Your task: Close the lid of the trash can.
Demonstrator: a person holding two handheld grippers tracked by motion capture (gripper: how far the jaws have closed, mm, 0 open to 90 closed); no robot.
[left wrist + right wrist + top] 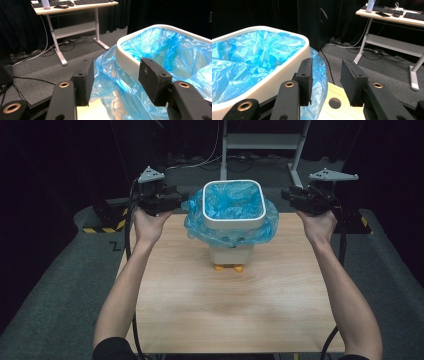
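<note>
bin: small white bin point(233, 220), squarish rounded rim, stands upright at far middle of wooden table point(230, 310), on two orange feet point(227, 267)
liner: blue plastic bag point(232, 202) lines the inside, edge folded out over the rim, hangs crumpled around the upper wall on all sides
left tool: left tool point(176, 200) just beside bin's left side at rim height, pointing in toward it; jaws partly apart, nothing clamped; in left gripper view the folded-out bag point(117, 82) and the rim edge point(127, 62) lie in the gap ahead of the jaws, pads not pressing on them
right tool: right tool point(289, 196) near bin's right side, rim height, pointing in; jaws partly apart, empty; in right gripper view the bin's rim point(297, 60) and bag overhang point(318, 72) sit off to the left jaw's side, gap shows table corner and floor
hands: each hand under its tool, forearms come in from near edge
background: grey carpet, white-legged desk point(392, 22) with keyboards, dark curtains
</note>
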